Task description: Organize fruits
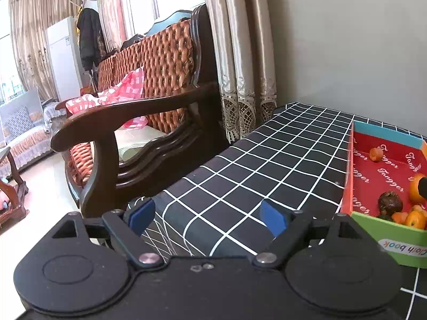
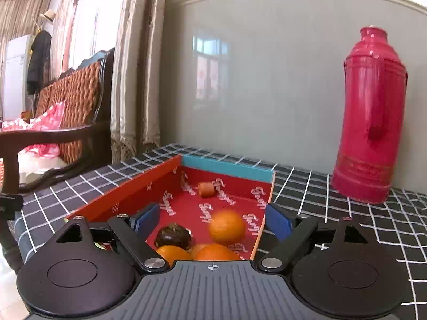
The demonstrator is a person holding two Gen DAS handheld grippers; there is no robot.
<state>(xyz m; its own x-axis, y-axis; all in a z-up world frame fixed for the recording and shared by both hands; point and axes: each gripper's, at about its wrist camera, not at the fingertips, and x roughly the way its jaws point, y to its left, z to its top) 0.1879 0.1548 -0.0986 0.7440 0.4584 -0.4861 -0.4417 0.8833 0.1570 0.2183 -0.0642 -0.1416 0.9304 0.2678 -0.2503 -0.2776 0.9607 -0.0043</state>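
Note:
A red cardboard box (image 2: 128,189) with a blue far wall sits on the checked table. Inside lie several oranges: one blurred orange (image 2: 226,225) in the middle, others (image 2: 213,252) at the near end, a dark brown fruit (image 2: 173,236), and a small orange piece (image 2: 206,188) at the far end. My right gripper (image 2: 213,222) is open and empty, just above the box's near end. My left gripper (image 1: 208,217) is open and empty over the table, left of the box (image 1: 349,160). In the left wrist view the dark fruit (image 1: 390,202) and oranges (image 1: 415,220) show.
A tall red thermos (image 2: 369,117) stands at the back right by the grey wall. The black checked tablecloth (image 1: 267,160) covers the table. A wooden sofa (image 1: 133,112) with a pink bag stands left of the table edge, curtains behind.

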